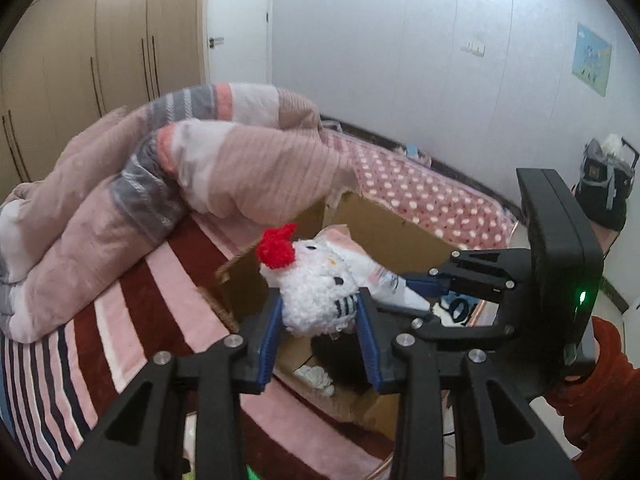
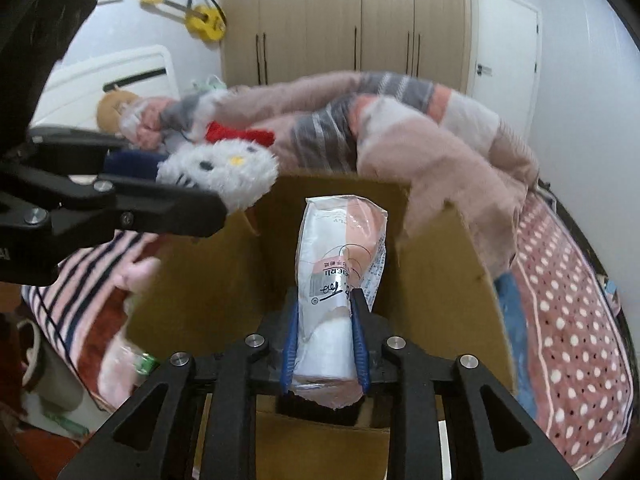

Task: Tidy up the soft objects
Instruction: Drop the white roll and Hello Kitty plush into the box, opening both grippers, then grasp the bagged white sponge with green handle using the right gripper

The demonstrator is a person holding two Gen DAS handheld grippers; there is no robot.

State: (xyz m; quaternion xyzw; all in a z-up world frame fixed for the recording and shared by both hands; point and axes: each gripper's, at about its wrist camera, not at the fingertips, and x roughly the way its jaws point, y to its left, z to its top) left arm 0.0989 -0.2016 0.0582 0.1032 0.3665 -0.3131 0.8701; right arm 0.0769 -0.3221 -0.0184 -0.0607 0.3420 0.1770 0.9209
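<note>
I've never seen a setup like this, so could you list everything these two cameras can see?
Plush cat toy: one, white with red bow, held above the box.
Tissue pack: one, white and pink plastic, held over the box.
Cardboard box: one, brown, open, on the bed.
Blanket: one, pink with grey stripes, heaped on the bed.
Bed: one, striped and pink dotted covers.
Wardrobe: one, beige, back wall.
Toy guitar: one, yellow, on the wall.
Door: one, white.
Left gripper: black, blue pads, shut on the toy.
Right gripper: same, shut on the pack.
</note>
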